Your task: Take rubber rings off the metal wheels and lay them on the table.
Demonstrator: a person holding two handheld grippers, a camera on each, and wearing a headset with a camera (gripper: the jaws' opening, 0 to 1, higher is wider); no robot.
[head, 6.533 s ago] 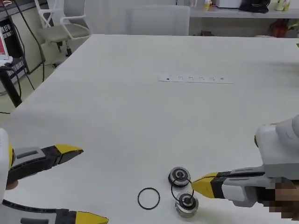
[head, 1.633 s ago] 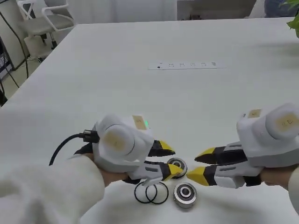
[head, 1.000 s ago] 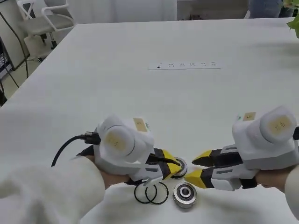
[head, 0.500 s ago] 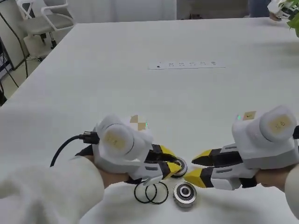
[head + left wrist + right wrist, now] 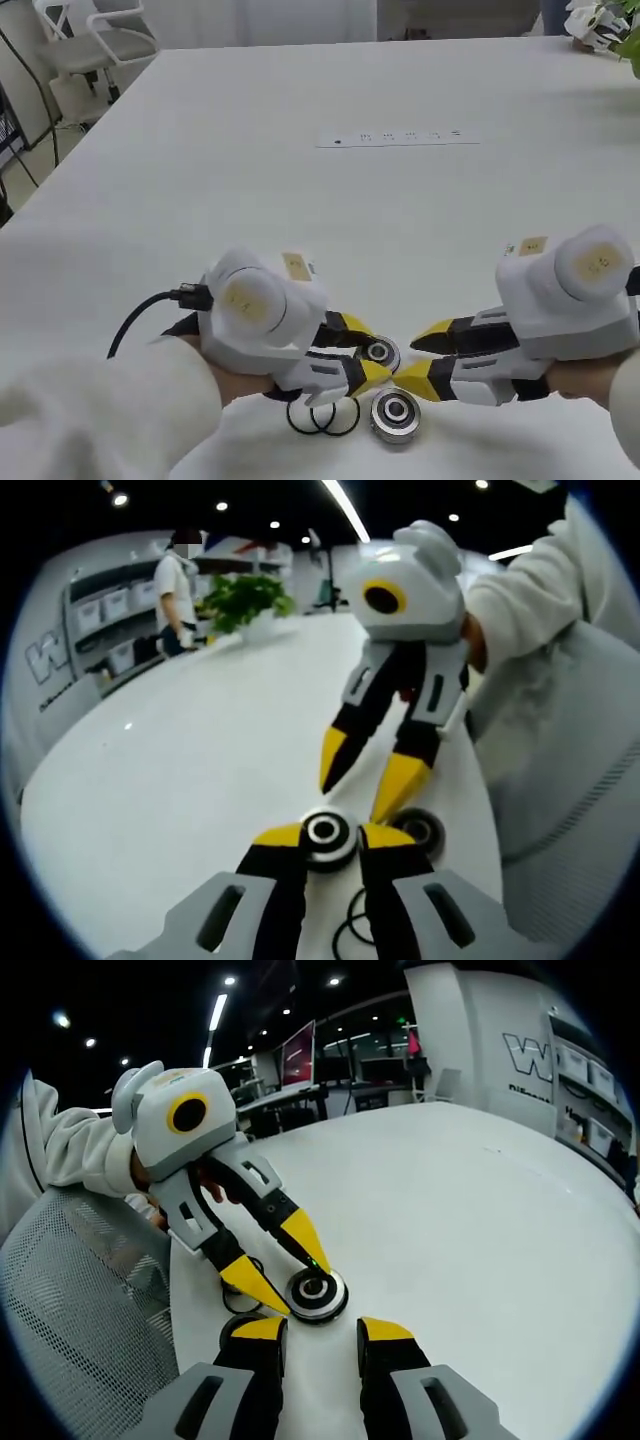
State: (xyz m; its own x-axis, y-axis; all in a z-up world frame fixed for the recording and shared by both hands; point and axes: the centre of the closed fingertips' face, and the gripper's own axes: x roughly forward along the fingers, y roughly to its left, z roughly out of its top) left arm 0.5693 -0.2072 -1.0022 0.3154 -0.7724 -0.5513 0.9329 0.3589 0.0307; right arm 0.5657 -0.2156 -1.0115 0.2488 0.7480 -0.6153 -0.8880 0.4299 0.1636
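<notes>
Two metal wheels lie near the table's front edge. My left gripper (image 5: 362,352) is shut on the farther wheel (image 5: 380,350), which sits between its yellow tips (image 5: 328,838) and carries a dark band on its rim (image 5: 317,1296). The nearer wheel (image 5: 395,412) lies flat and free, just right of my left jaws (image 5: 420,830). Two black rubber rings (image 5: 325,415) overlap on the table beside it. My right gripper (image 5: 422,358) stands open, its tips a short way right of the held wheel and pointing at it (image 5: 323,1329).
A white table (image 5: 330,220) stretches far ahead with a row of small marks (image 5: 398,137) at its middle. Office chairs (image 5: 90,40) stand beyond the far left corner. A person (image 5: 180,590) stands by a potted plant (image 5: 245,600) in the distance.
A second ring now lies beside the first one on the table. My left gripper has come in and shut on the farther wheel. The right gripper has edged slightly left, still open.
</notes>
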